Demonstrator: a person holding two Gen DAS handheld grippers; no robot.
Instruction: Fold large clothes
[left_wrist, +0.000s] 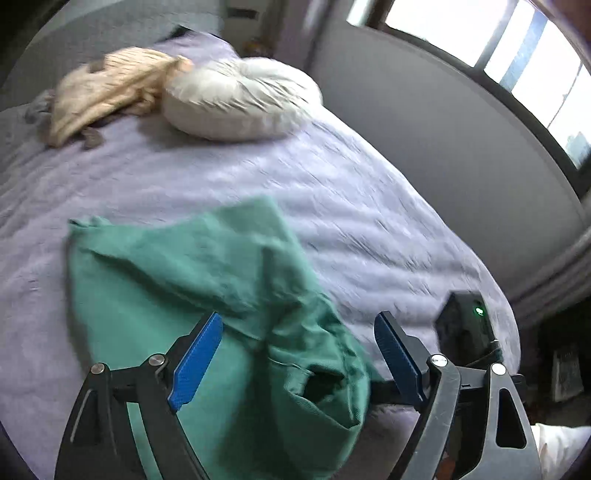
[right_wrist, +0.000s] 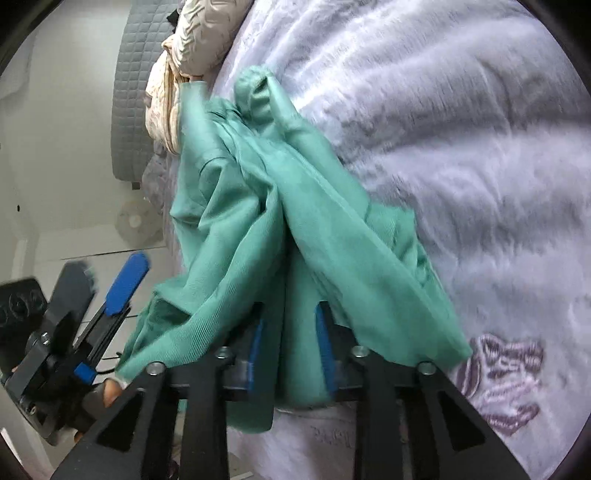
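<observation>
A green garment lies partly spread on the lavender bedspread. My left gripper is open above its near end, blue pads wide apart, with a bunched cuff or hem between them, not clamped. In the right wrist view the same green garment is lifted and draped in folds. My right gripper is shut on a thick fold of it; cloth covers the fingertips. The left gripper shows at the left of that view, open.
A white pillow and a beige crumpled garment lie at the bed's far end. A grey wall and windows run along the right side. A dark device with a green light is near the bed's right edge.
</observation>
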